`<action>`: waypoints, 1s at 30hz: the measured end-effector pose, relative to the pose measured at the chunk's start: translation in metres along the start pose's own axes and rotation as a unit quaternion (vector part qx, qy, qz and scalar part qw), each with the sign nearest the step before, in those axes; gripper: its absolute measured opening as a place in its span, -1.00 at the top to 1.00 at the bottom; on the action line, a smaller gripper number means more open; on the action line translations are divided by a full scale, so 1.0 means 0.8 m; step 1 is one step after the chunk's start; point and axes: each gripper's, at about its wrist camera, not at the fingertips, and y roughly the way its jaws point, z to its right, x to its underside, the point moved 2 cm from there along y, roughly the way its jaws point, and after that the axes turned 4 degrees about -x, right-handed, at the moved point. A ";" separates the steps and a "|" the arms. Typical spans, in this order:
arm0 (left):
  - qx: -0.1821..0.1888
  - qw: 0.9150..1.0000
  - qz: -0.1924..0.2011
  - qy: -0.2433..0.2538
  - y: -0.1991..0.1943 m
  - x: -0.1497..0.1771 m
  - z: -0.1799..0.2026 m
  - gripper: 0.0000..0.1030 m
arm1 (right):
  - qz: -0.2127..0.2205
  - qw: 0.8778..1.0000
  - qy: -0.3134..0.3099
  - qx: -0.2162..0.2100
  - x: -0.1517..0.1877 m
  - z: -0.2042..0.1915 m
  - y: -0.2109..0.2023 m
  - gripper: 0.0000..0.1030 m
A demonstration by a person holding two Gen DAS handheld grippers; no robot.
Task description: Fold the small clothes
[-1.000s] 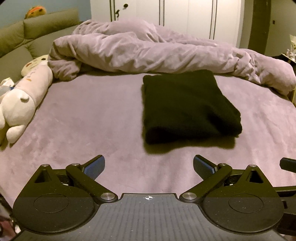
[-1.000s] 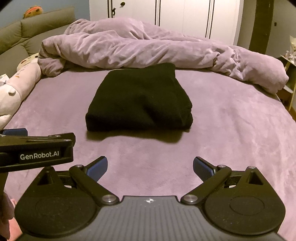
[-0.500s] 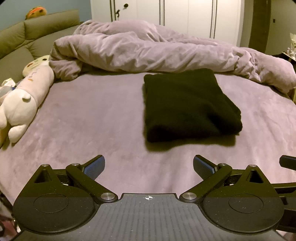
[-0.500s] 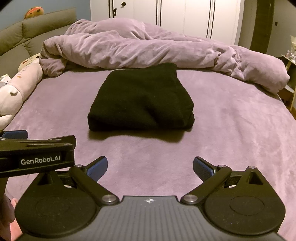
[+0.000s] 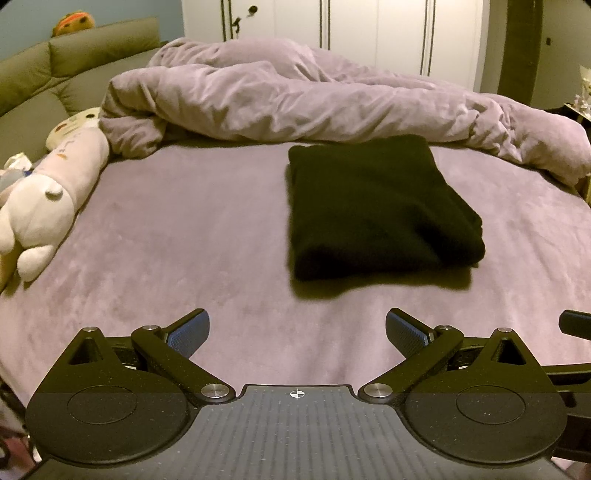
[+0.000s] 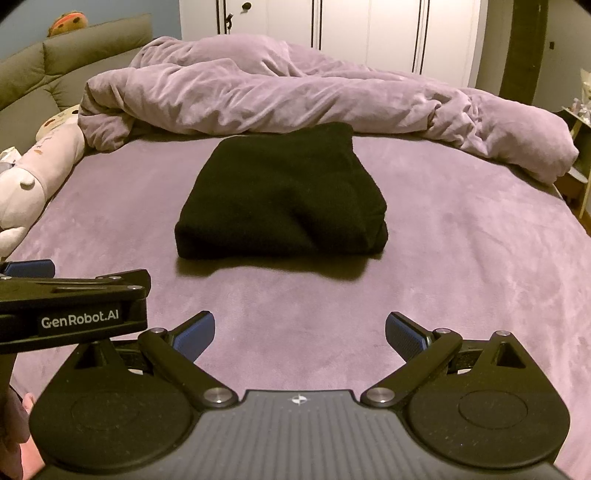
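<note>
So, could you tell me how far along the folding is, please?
Done: the black garment lies as a compact folded rectangle on the bed. In hand: nothing; the left claw and right claw are open and short of it. Left: no other unfolded clothes are visible.

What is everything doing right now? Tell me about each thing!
Black garment: folded into a thick rectangle, lying flat on the bed.
Left hand-held gripper: open, holding nothing, short of the garment.
Right hand-held gripper: open, holding nothing, short of the garment.
Purple duvet: crumpled in a heap behind the garment.
Plush toy: lying at the bed's left edge.
Wardrobe doors: shut.
</note>
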 end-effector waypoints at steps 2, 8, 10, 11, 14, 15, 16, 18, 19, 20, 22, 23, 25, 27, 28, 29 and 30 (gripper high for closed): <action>0.000 1.000 -0.001 0.000 0.001 -0.001 0.000 -1.00 | -0.002 1.000 0.000 0.000 0.001 -0.001 0.000 -0.92; 0.000 1.000 -0.005 0.002 0.004 0.001 -0.001 -1.00 | -0.006 1.000 0.000 -0.002 0.001 0.000 0.001 -0.92; 0.000 1.000 -0.006 0.004 0.005 0.001 -0.002 -1.00 | -0.009 1.000 0.001 -0.004 0.001 0.001 0.003 -0.92; 0.000 1.000 -0.007 0.004 0.006 0.001 -0.002 -1.00 | -0.010 1.000 0.001 -0.004 0.000 0.001 0.004 -0.92; -0.001 1.000 -0.010 0.004 0.007 0.001 0.000 -1.00 | -0.013 1.000 -0.001 -0.004 0.000 0.001 0.005 -0.92; -0.002 1.000 -0.011 0.005 0.007 0.001 0.000 -1.00 | -0.014 1.000 -0.001 -0.004 0.000 0.001 0.005 -0.92; -0.002 1.000 -0.012 0.005 0.008 0.001 0.000 -1.00 | -0.015 1.000 -0.001 -0.005 0.000 0.002 0.006 -0.92; -0.002 1.000 -0.014 0.006 0.009 0.001 0.000 -1.00 | -0.019 1.000 -0.002 -0.005 0.000 0.002 0.008 -0.92; -0.002 1.000 -0.014 0.007 0.009 0.001 0.001 -1.00 | -0.019 1.000 -0.001 -0.005 0.000 0.002 0.008 -0.92; -0.001 1.000 -0.015 0.007 0.009 0.002 0.000 -1.00 | -0.020 1.000 -0.002 -0.005 0.000 0.003 0.008 -0.92; -0.002 1.000 -0.016 0.008 0.010 0.002 0.001 -1.00 | -0.022 1.000 -0.001 -0.005 0.000 0.002 0.009 -0.92; -0.002 1.000 -0.016 0.009 0.010 0.002 0.002 -1.00 | -0.023 1.000 -0.001 -0.005 -0.001 0.002 0.009 -0.92; -0.001 1.000 -0.016 0.008 0.010 0.002 0.001 -1.00 | -0.023 1.000 -0.001 -0.005 -0.001 0.003 0.009 -0.92; -0.003 1.000 -0.016 0.009 0.010 0.001 0.002 -1.00 | -0.024 1.000 -0.002 -0.006 -0.002 0.003 0.010 -0.92; -0.003 1.000 -0.017 0.009 0.010 0.001 0.003 -1.00 | -0.025 1.000 -0.002 -0.006 -0.001 0.003 0.010 -0.92; -0.003 1.000 -0.017 0.008 0.010 0.001 0.003 -1.00 | -0.025 1.000 -0.002 -0.006 -0.001 0.003 0.010 -0.92; -0.002 1.000 -0.017 0.008 0.010 0.001 0.003 -1.00 | -0.025 1.000 -0.002 -0.006 -0.001 0.003 0.010 -0.92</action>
